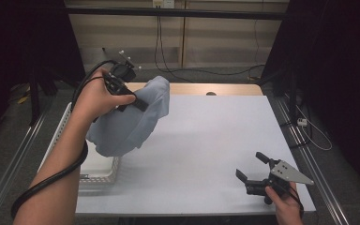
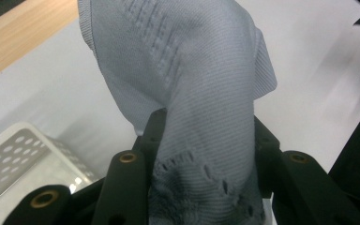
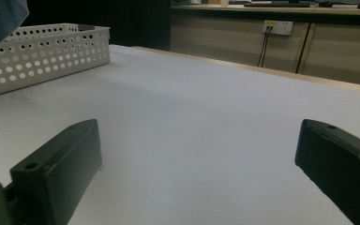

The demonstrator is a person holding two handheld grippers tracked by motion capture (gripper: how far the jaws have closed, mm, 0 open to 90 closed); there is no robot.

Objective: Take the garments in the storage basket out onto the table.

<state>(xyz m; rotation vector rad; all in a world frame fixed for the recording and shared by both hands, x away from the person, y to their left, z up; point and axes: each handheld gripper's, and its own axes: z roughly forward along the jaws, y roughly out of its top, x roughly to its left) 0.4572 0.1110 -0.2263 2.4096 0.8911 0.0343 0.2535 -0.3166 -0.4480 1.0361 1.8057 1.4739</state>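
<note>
Nearest of all, the person's left forearm [image 1: 51,183] is reaching in beside the white perforated basket [image 1: 104,172], cable looping round it, and the left gripper [image 1: 138,104] is holding a pale blue knitted cloth [image 1: 131,119] in the air above that basket's far end. From the left gripper view the black jaws are clamped on a bunched fold of the cloth [image 2: 201,154], pads pressing in from both sides, fabric spilling up and over them. My guess is that the grip is taken high on the bundle so the rest hangs free of the basket rim and can be carried over to the table's white sheet [image 1: 206,140] without dragging.

Moving rightward from the basket, the sheet is lying bare, with a strip of wooden tabletop [image 1: 225,89] showing along its far edge. That open stretch looks like the landing spot.

Furthest right of the basket, near the table's front corner, the right gripper [image 1: 252,168] is waiting low over the sheet, jaws standing wide apart with nothing between them. It looks parked there, ready to catch a hem once the cloth is coming across.
</note>
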